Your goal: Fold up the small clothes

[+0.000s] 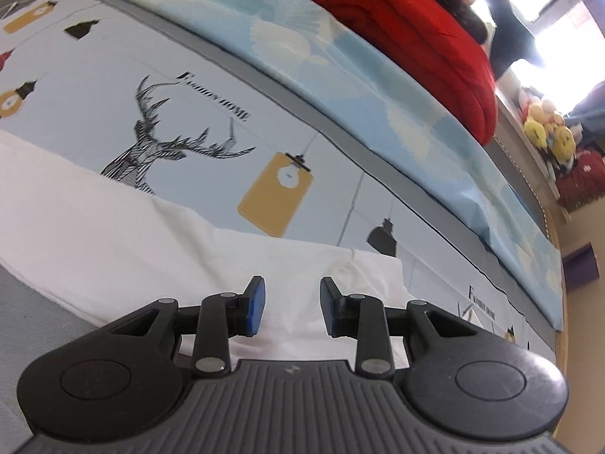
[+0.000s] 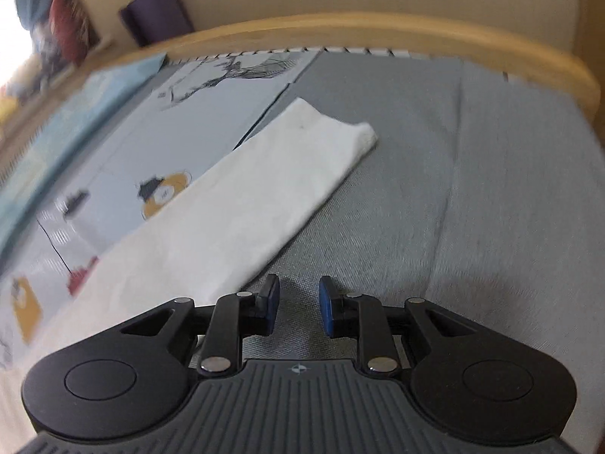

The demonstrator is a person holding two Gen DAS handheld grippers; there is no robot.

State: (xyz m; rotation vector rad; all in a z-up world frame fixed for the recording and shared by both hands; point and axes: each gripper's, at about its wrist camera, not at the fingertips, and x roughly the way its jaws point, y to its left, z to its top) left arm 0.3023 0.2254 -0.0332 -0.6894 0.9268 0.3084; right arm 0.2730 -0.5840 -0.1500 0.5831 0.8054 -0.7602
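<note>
Your left hand-held gripper (image 1: 291, 304) hovers parted over the white garment (image 1: 113, 234), gripping nothing; right hand-held gripper (image 2: 299, 304) parted, empty, above the bed (image 2: 472, 189).

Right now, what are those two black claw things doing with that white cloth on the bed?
A person is folding a small white garment on a bed, holding a gripper in each hand. The garment lies flat as a long folded strip. The left gripper hovers over one end, open, holding nothing. The right gripper is also open and empty, beside the strip's edge over the grey bedding. Neither grips the garment.
</note>
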